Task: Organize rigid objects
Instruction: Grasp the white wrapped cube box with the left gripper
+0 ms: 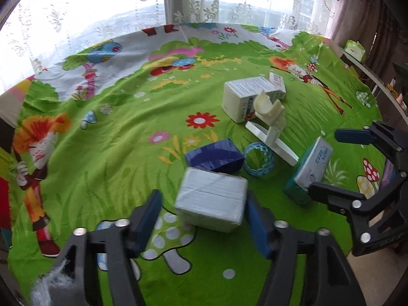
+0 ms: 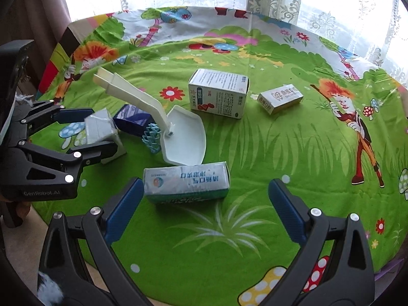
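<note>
A grey-white box (image 1: 211,201) (image 2: 100,127) sits between the jaws of my left gripper (image 1: 202,199) (image 2: 100,130). The right pad meets its side, while a strip of cloth shows between it and the left pad. My right gripper (image 2: 205,182) (image 1: 325,162) stands wide open over a teal-and-white box (image 2: 186,181) (image 1: 311,168) lying on its side, close to the left finger and touching neither pad. Behind these lie a dark blue box (image 1: 214,156) (image 2: 132,121), a light blue lattice ring (image 1: 260,163) (image 2: 151,137) and a white dustpan (image 1: 270,122) (image 2: 183,137).
A large white medicine box (image 2: 219,93) (image 1: 244,99) and a small carton (image 2: 280,99) (image 1: 276,81) lie further back on the round table's green cartoon cloth (image 2: 255,153). Lace curtains hang behind it. A shelf with a green pack (image 1: 354,48) runs along the right.
</note>
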The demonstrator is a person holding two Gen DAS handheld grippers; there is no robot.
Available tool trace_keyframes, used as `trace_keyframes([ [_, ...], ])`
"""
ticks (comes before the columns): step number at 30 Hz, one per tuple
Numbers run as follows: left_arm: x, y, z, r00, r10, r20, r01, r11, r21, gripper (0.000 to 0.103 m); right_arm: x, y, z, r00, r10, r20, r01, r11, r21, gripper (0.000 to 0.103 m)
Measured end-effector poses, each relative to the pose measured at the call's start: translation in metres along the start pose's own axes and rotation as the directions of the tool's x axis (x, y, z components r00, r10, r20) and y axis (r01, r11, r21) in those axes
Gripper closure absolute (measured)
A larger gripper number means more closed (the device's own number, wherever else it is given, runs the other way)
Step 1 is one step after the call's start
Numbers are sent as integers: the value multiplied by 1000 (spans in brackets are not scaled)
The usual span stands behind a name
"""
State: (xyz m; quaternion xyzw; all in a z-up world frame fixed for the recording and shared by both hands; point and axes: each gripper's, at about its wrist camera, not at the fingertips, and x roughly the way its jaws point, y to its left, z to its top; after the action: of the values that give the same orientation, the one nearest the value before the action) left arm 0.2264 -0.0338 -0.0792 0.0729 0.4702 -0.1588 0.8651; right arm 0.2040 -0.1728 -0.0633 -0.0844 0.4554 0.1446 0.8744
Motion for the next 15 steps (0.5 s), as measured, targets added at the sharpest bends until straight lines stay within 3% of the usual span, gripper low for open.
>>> trace_keyframes([
  [4, 1, -2, -2, 1000, -1, -3, 1, 1000, -1, 55, 7, 5, 4, 1000, -8, -9, 8, 1000, -21, 4],
  [8, -9, 4, -5, 999, 43, 22, -43, 998, -41, 55, 17, 13, 0, 997, -39, -65, 36, 998, -53, 24],
  [15, -28, 23, -13, 997, 34, 71, -26, 993, -118, 55, 13, 20, 1, 990, -101, -99, 96, 993, -63, 24],
])
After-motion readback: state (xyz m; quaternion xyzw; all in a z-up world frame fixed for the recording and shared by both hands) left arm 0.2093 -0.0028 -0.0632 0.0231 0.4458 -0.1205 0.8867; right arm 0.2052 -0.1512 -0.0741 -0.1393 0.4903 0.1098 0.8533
